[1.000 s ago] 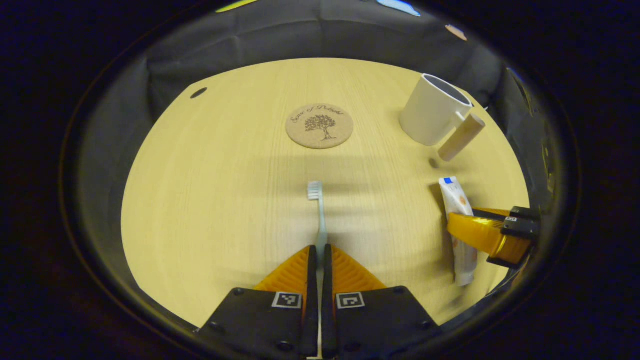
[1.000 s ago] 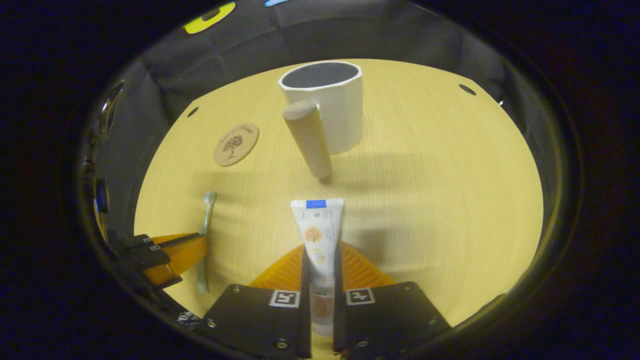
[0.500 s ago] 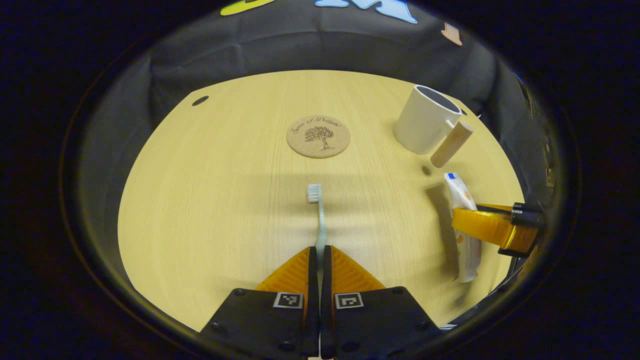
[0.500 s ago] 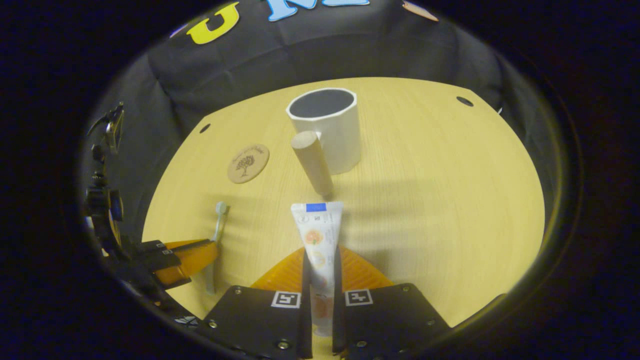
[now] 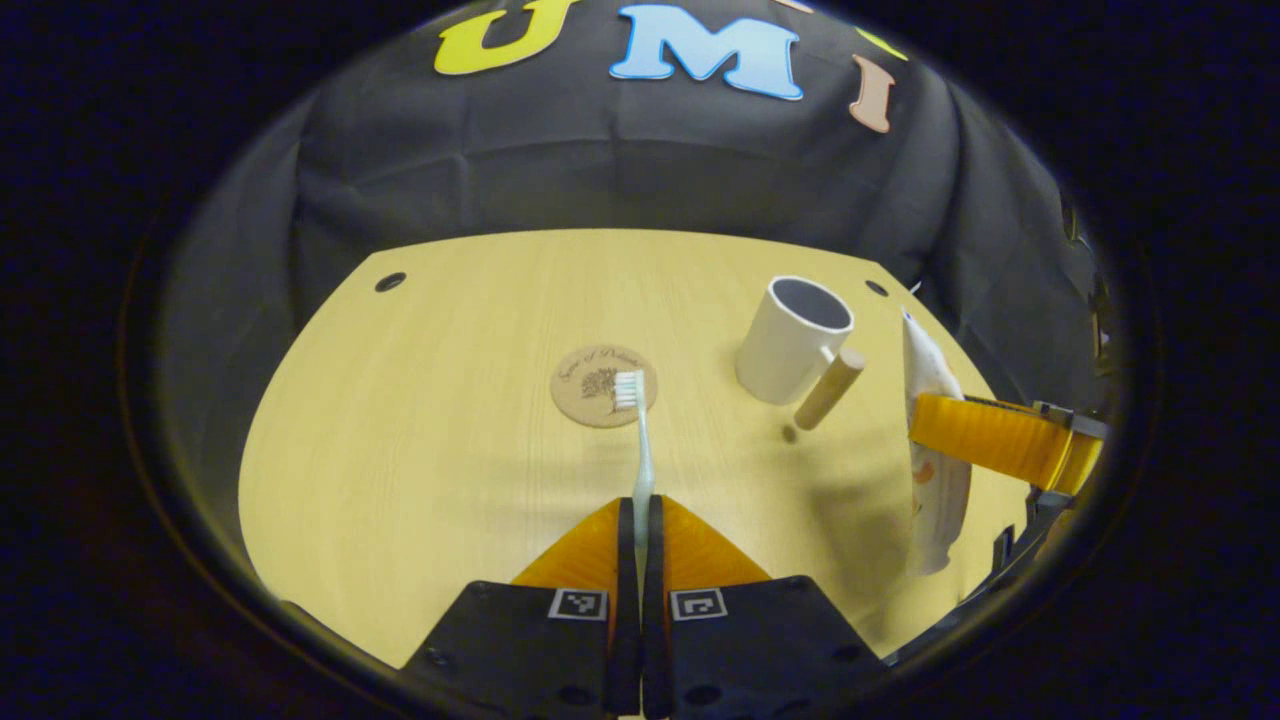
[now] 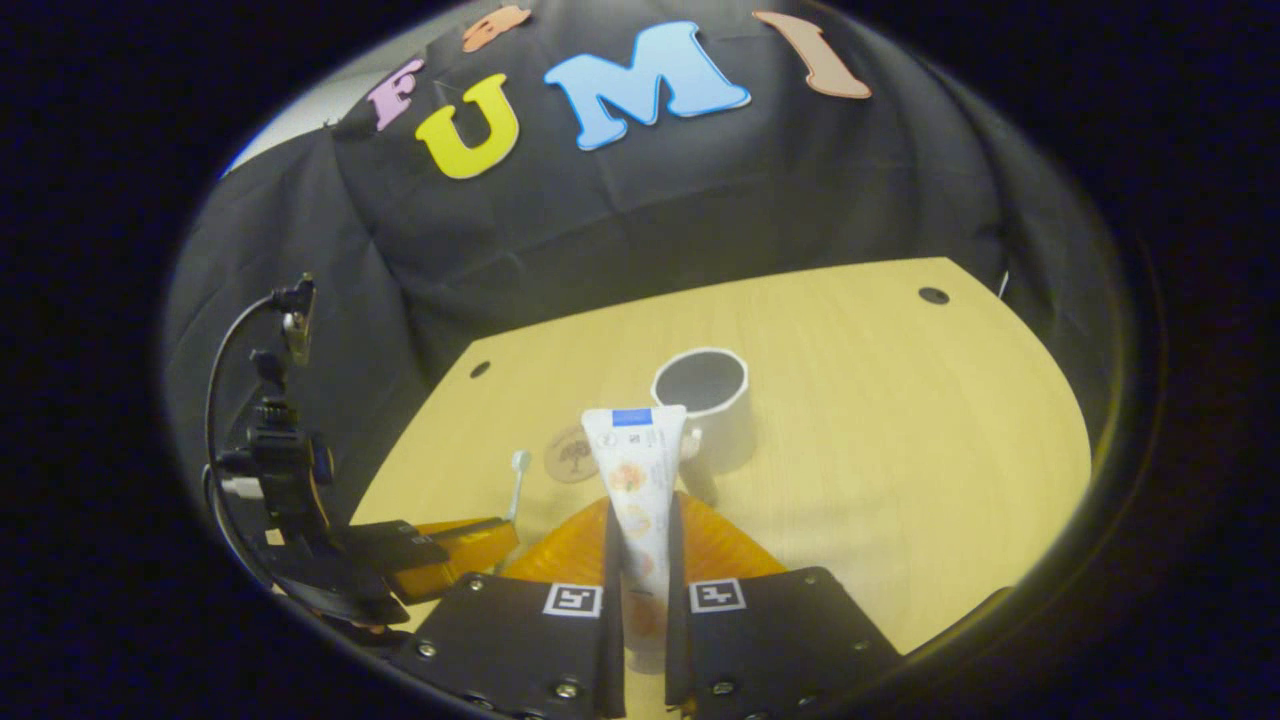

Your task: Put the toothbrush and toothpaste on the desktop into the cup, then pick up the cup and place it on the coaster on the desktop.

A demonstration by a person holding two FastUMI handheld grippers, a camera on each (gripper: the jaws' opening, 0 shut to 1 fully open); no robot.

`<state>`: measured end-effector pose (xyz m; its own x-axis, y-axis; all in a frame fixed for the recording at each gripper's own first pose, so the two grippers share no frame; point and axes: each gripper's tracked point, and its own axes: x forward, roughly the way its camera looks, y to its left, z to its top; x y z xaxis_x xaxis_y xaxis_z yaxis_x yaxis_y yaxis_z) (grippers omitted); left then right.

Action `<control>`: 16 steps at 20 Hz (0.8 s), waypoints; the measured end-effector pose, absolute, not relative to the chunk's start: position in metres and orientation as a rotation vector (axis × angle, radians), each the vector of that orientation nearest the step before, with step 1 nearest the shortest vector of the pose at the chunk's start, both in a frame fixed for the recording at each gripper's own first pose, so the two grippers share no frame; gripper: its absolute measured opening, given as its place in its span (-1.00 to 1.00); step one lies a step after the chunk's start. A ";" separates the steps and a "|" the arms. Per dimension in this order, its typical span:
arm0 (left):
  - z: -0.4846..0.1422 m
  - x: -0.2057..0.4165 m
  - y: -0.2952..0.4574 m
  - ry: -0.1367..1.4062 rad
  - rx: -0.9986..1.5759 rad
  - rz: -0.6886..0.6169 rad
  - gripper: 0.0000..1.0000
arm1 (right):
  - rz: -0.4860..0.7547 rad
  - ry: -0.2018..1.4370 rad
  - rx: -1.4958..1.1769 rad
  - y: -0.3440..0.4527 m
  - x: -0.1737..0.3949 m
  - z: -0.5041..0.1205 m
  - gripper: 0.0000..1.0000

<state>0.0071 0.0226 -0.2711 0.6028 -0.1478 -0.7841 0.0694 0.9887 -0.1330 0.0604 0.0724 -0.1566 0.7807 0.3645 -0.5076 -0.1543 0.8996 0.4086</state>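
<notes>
Both claws closed on loads, above the worktop (image 5: 400, 450): left claw (image 5: 636, 510) pinched the toothbrush (image 5: 640, 440), right claw (image 6: 640, 520) the toothpaste (image 6: 636, 470). Cup (image 6: 702, 400) stood just ahead-right of the toothpaste's forward-pointing long axis, nearer the right claw.

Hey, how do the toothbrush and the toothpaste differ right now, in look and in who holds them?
The toothbrush is a thin pale stick with white bristles at its far end; the toothpaste is a broad flat white tube with printed pictures and a blue mark at its far end. The left claw is shut on the toothbrush; the right claw is shut on the toothpaste. Both point forward, above the table, neither yet in the cup.
</notes>
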 end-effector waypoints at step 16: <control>-0.186 0.120 0.022 0.600 -0.146 -0.133 -0.83 | 0.266 0.231 0.311 0.065 0.173 -0.066 -0.66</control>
<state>0.1196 0.0225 -0.1863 0.8170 -0.1670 -0.5519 0.0824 0.9811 -0.1750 0.1728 0.0649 -0.0664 0.9389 0.2919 -0.1823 -0.2213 0.9177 0.3299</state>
